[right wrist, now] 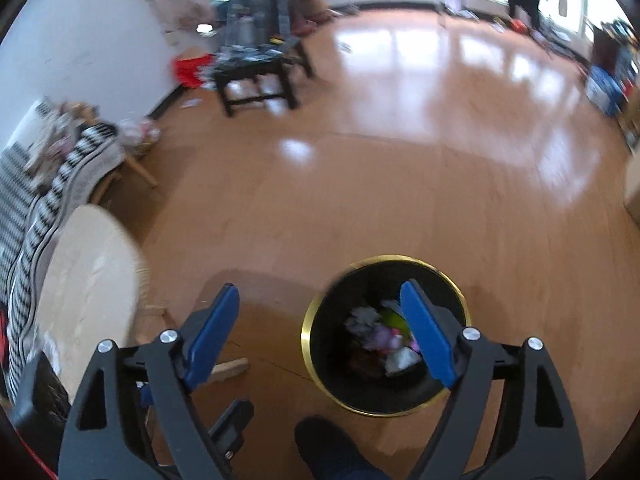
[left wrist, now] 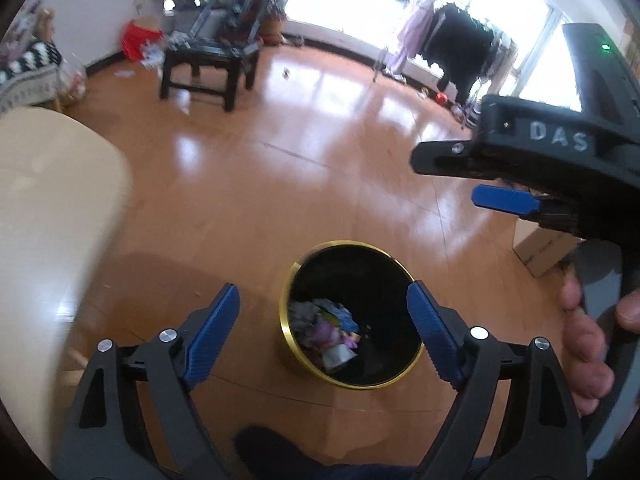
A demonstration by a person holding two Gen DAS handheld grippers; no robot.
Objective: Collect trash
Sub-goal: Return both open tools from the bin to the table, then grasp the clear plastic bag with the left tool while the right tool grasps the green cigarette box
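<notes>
A black trash bin with a gold rim [left wrist: 285, 312] stands on the wooden floor, with crumpled wrappers and paper [left wrist: 328, 328] lying in its bottom. My left gripper [left wrist: 323, 300] hangs above the bin's left side, jaws wide open and nothing between the blue pads. In the right wrist view the same bin [right wrist: 307, 332] sits lower right with the trash [right wrist: 384, 340] inside. My right gripper [right wrist: 319, 300] is open and holds nothing, its right finger over the bin's mouth. From the left wrist view the right gripper [left wrist: 444, 178] shows at the upper right, held by a hand [left wrist: 588, 344].
A beige round tabletop [left wrist: 48, 208] [right wrist: 88, 280] is close on the left. A dark shoe [left wrist: 272, 452] [right wrist: 332, 448] stands just before the bin. A cardboard box [left wrist: 544, 248] sits right, a small wood block [right wrist: 230, 370] lies left of the bin, and a dark low table [left wrist: 208, 64] stands far back.
</notes>
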